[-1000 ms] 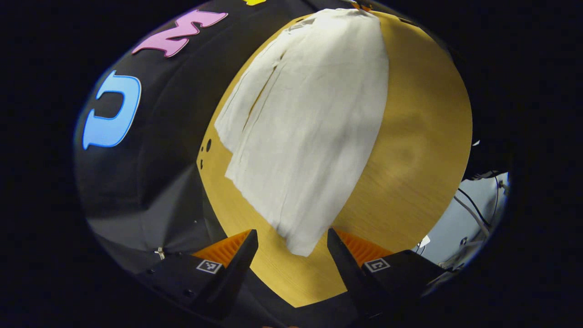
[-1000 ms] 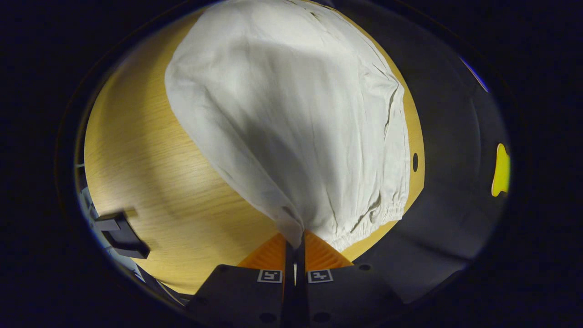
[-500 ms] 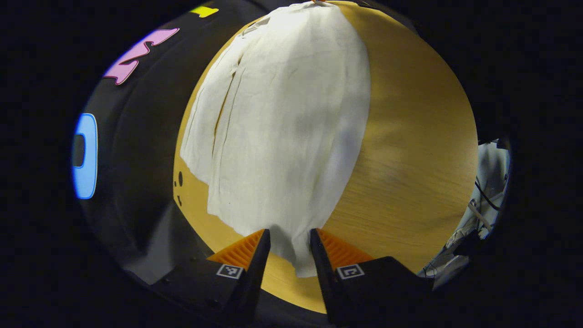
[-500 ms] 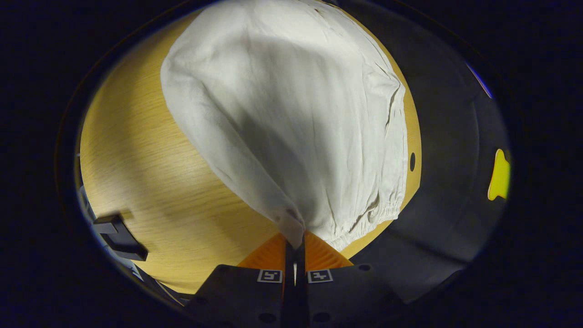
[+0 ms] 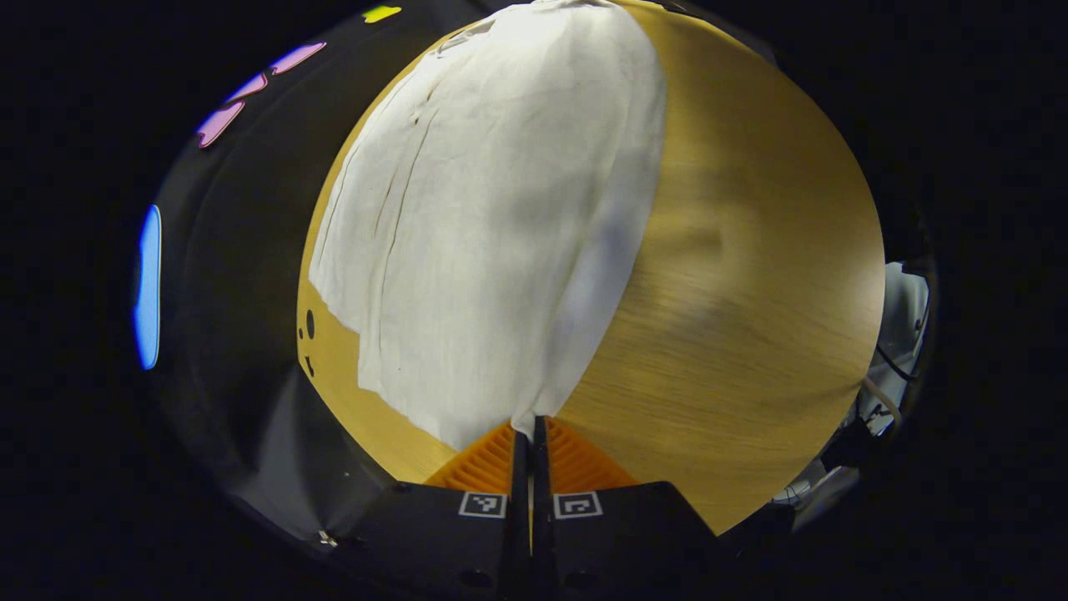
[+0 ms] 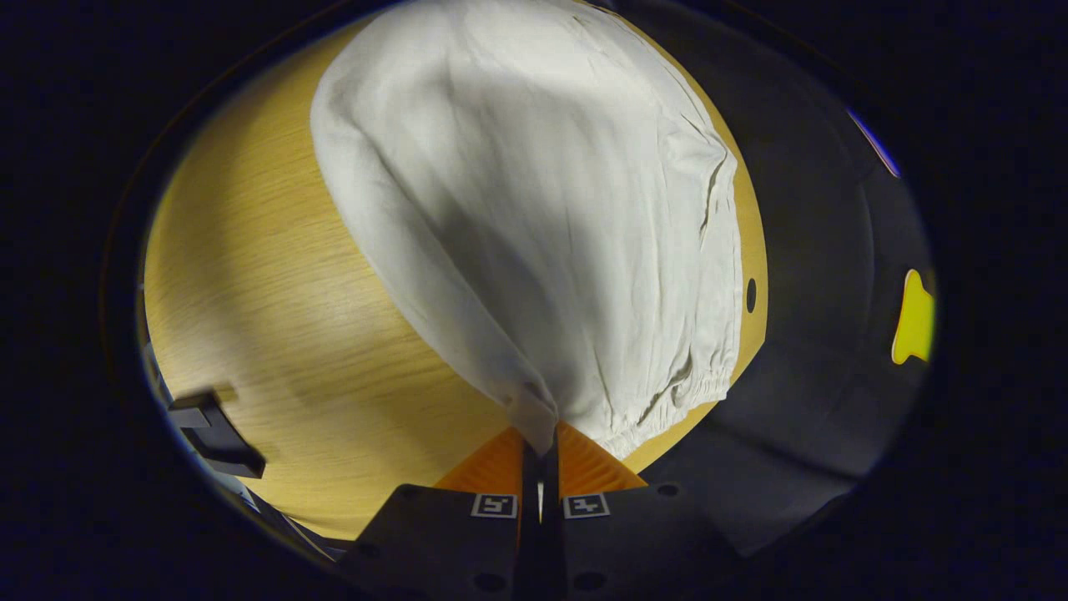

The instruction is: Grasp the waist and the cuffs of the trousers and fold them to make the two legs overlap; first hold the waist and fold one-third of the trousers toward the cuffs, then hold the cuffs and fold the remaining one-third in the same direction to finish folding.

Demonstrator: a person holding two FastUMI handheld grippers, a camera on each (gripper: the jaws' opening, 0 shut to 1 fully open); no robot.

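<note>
Trousers: pale off-white trousers [image 5: 492, 225] lie spread on the wooden table [image 5: 751, 275], stretching away from each camera; in the right gripper view the same trousers [image 6: 542, 217] cover much of the tabletop [image 6: 275, 334].
Left gripper: the left gripper [image 5: 527, 427] has its two fingers pressed together on a corner of the cloth at the cuff end, with the fabric pinched between them just above the table surface.
Cuff end: in the left gripper view the straight hem runs from the pinched corner off to the left, lying flat, and two leg layers show as long parallel edges along the left side.
Right gripper: the right gripper [image 6: 541, 441] is clamped on a corner of the elastic waist, the cloth rising slightly into the closed fingers.
Waist: the gathered waistband [image 6: 667, 401] curves to the right of the right gripper, close to the table's far edge.
Table: light wood grain, with a small dark hole [image 6: 751, 294] near the edge beside the waistband.
Surroundings: a dark block-shaped object [image 6: 215, 432] sits at the table's left edge in the right gripper view; cables [image 5: 884, 392] show past the table edge in the left gripper view.
</note>
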